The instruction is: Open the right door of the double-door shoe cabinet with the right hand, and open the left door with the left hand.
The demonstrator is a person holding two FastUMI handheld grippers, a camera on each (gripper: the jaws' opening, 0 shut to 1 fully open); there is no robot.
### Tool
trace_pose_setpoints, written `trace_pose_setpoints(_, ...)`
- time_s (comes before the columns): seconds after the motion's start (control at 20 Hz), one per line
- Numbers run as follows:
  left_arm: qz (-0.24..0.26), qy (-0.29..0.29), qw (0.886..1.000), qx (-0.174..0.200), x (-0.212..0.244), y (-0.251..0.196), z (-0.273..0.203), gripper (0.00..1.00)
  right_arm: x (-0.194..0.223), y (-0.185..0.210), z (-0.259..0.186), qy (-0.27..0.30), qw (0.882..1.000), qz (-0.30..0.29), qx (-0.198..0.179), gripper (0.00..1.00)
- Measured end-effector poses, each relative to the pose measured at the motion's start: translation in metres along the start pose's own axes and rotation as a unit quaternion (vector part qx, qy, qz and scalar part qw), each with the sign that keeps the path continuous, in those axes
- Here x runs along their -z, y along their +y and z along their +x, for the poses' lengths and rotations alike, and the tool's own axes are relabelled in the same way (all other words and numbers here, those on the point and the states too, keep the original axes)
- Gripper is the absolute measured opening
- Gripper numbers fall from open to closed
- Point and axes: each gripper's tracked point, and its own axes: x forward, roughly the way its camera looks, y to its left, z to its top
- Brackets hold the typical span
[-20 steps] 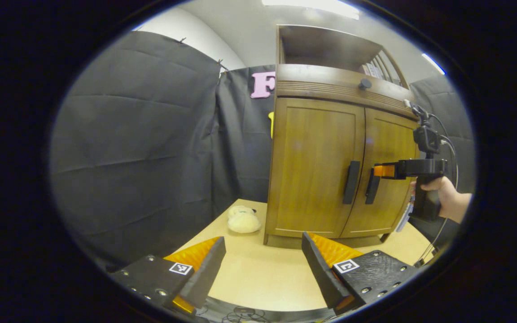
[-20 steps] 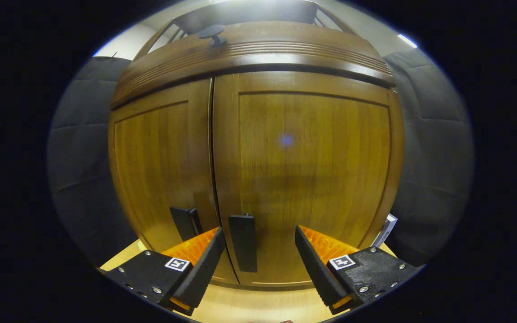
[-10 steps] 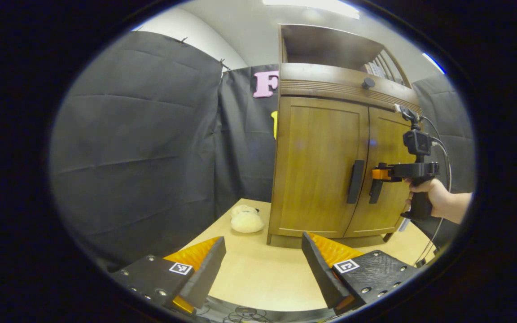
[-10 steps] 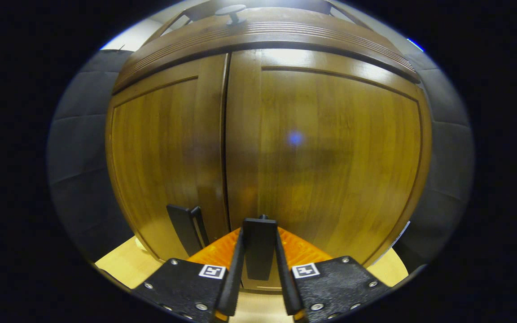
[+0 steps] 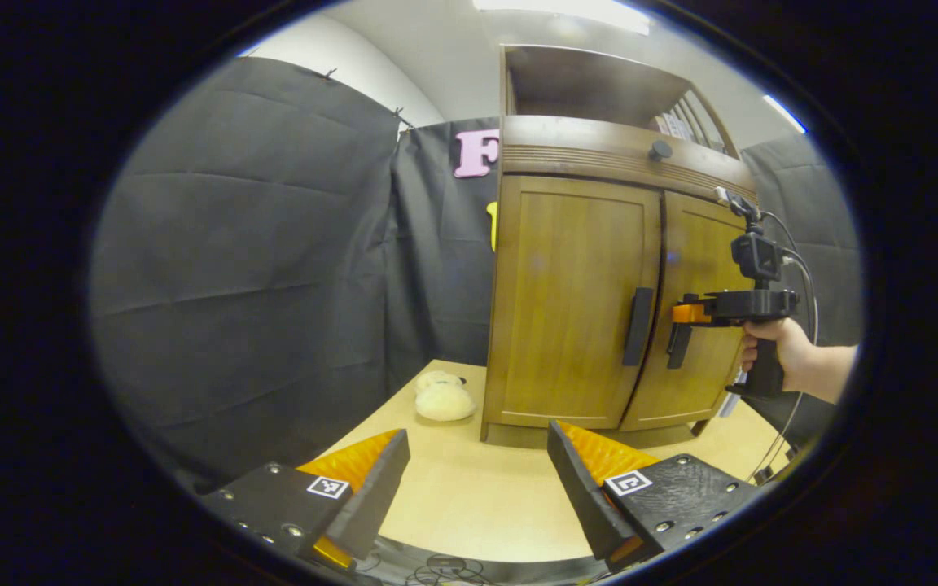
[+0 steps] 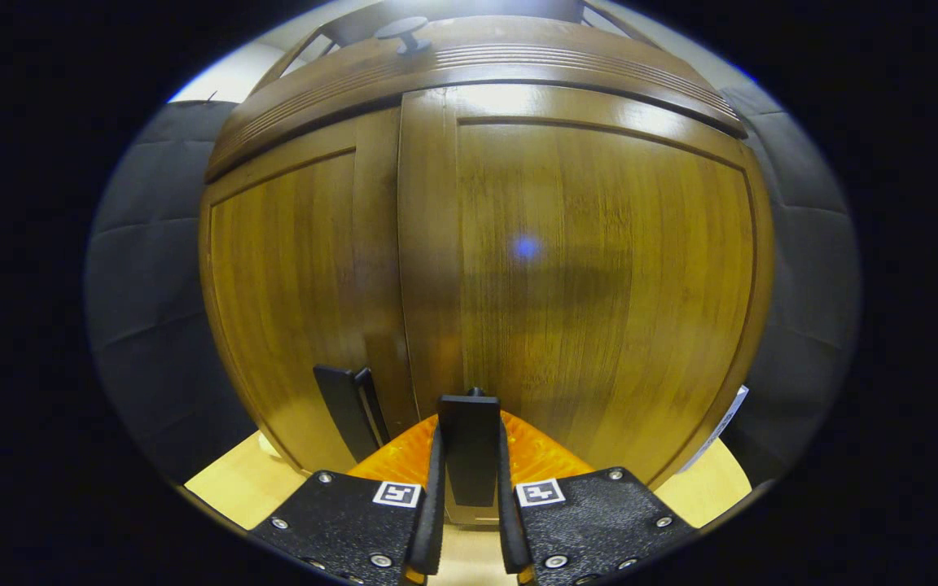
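The wooden shoe cabinet (image 5: pixel 599 163) stands on the table, with its left door (image 5: pixel 571 301) shut. In the right gripper view, my right gripper (image 6: pixel 469 431) is shut on the dark vertical handle (image 6: pixel 469 448) of the right door (image 6: pixel 599 277). That door's inner edge looks a crack forward of the left door (image 6: pixel 290 285). The left door's handle (image 6: pixel 343 407) is free. The left gripper view shows a hand (image 5: pixel 786 358) holding the right gripper (image 5: pixel 685 313) on the right handle (image 5: pixel 678 346), beside the left handle (image 5: pixel 638 325). My left gripper (image 5: pixel 477 480) hangs open over the table, well short of the cabinet.
A cream plush toy (image 5: pixel 443 400) lies on the light wooden table (image 5: pixel 469 505) by the cabinet's left corner. A round knob (image 5: pixel 660 150) sits on the drawer band above the doors, under an open shelf. Cables lie at the table's near edge.
The right gripper moved onto the right door's handle and shut on it, then drew back slightly with it. The left gripper has stayed open in about the same place.
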Motion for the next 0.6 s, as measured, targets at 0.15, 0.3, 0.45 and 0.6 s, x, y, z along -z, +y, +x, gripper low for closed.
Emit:
trace_pose_setpoints(0.15,0.005,-0.001,1.000,0.003,-0.001,-0.003,0.000,1.00,-0.001,-0.002,0.001,-0.001,1.000,-0.006,-0.009,0.29)
trace_pose_setpoints(0.3,0.007,-0.002,1.000,0.008,-0.003,-0.006,-0.002,1.00,-0.001,-0.004,0.003,0.000,1.000,-0.002,-0.016,0.29)
trace_pose_setpoints(0.45,0.013,-0.002,1.000,0.015,-0.002,-0.010,-0.004,1.00,-0.001,-0.006,0.003,0.001,1.000,-0.001,-0.020,0.29)
trace_pose_setpoints(0.6,0.014,0.001,1.000,0.023,-0.001,-0.019,-0.006,1.00,0.000,-0.007,0.005,0.002,1.000,0.003,-0.024,0.29)
